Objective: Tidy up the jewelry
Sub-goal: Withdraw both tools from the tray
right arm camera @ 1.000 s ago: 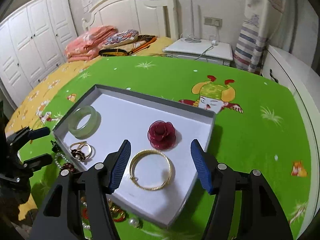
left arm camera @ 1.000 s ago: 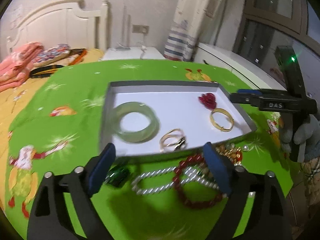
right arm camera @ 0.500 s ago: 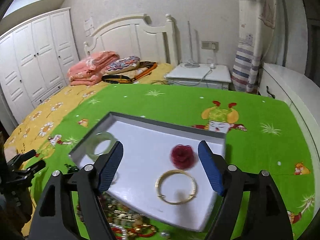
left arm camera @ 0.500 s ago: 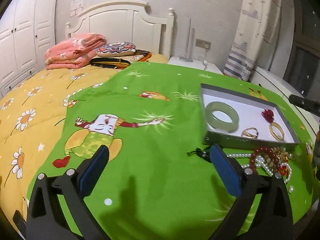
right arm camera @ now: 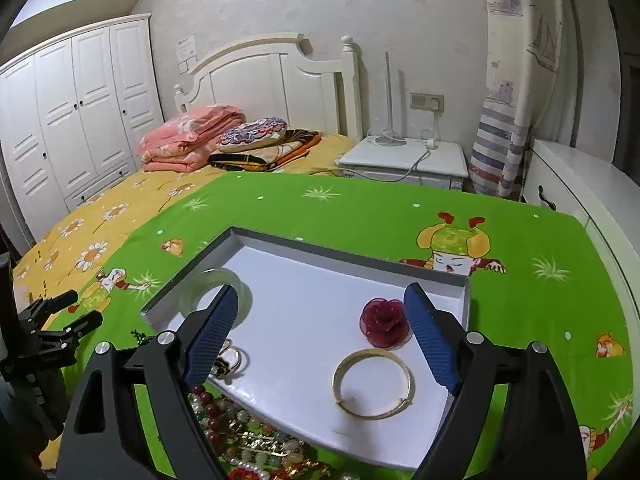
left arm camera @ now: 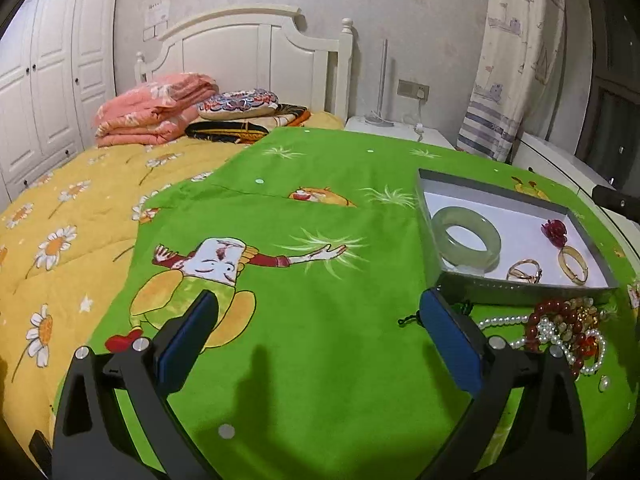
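1. Left gripper [left arm camera: 316, 328]: jaws spread wide with nothing between them. It hangs over bare green cloth [left arm camera: 328, 380], aimed to the left of the jewelry.
2. Right gripper [right arm camera: 320, 332]: jaws are opening, empty, poised above the tray [right arm camera: 348, 250]. No piece sits between the pads.
3. Already in the tray: jade bangle [left arm camera: 466, 238] at the near-left corner, a pair of gold rings [left arm camera: 524, 270] beside it, a red rose piece [right arm camera: 385, 322] and a gold bangle [right arm camera: 374, 384] toward the right.
4. Not yet sorted: a tangled heap on the cloth just outside the tray's front wall, made up of a pearl strand [left arm camera: 560, 340], red beads [left arm camera: 552, 314] and mixed amber beads. A small dark green item [left arm camera: 408, 320] lies beside the left gripper's right finger.
5. Judgement: task partly done; the heap is next.
6. Risk, tangle: the strands overlap, so pinching one will likely drag the others, which may drop on the cloth or catch on the tray wall.
7. Risk, tray shift: the tray looks light and rests on soft bedding. A finger knocking its wall could tip it and spill the pieces.
8. Risk, aim: the left gripper points away from the heap, so it must re-aim; a blind close would grab cloth.
9. Risk, slip: round beads may roll out of flat pads.
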{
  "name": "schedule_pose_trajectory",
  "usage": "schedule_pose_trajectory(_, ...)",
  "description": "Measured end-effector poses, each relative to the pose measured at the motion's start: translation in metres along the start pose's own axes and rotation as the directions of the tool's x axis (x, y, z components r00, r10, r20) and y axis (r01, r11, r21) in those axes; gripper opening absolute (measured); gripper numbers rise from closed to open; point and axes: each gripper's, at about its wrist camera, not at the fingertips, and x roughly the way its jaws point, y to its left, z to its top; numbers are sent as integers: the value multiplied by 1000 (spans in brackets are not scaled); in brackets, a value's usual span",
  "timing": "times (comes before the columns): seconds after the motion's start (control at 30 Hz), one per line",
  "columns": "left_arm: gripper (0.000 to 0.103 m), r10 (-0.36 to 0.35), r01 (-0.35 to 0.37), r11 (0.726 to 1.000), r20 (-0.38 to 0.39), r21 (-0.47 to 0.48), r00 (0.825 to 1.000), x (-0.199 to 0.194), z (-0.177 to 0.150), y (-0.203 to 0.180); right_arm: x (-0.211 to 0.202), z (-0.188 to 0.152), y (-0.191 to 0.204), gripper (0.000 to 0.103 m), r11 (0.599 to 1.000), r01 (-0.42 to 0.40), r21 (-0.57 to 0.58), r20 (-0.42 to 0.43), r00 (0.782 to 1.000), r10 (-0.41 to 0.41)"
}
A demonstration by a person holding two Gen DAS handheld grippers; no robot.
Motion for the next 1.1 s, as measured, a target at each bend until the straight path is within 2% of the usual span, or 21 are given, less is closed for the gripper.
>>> schedule_pose_trajectory(0.3, 98, -61, 60, 998, -77, -14, 995, 18, 0, 5, 10, 0, -12, 80, 998, 20, 61, 10, 1000, -20)
schedule_pose_trajectory(0.57, 98, -121, 112, 990, -99, -87, 988, 25, 0, 18, 25, -2, -21, 80, 994, 57, 89, -20, 998, -55)
schedule_pose_trajectory(0.87, 98, -121, 113, 990, -98, -80, 988, 24, -1, 15, 31, -4, -21, 81, 994, 58, 89, -36, 998, -55)
schedule_pose_trajectory(1.0, 98, -106, 96, 993, -150, -76, 983, 31, 1, 12, 20, 2, -17, 83, 994, 21, 104, -7, 1000, -20)
schedule_pose_trajectory(1.1, 98, -84, 74, 993, -112, -96, 990, 24, 0, 17, 10, -3, -4, 84, 997, -2, 74, 3, 1000, 2)
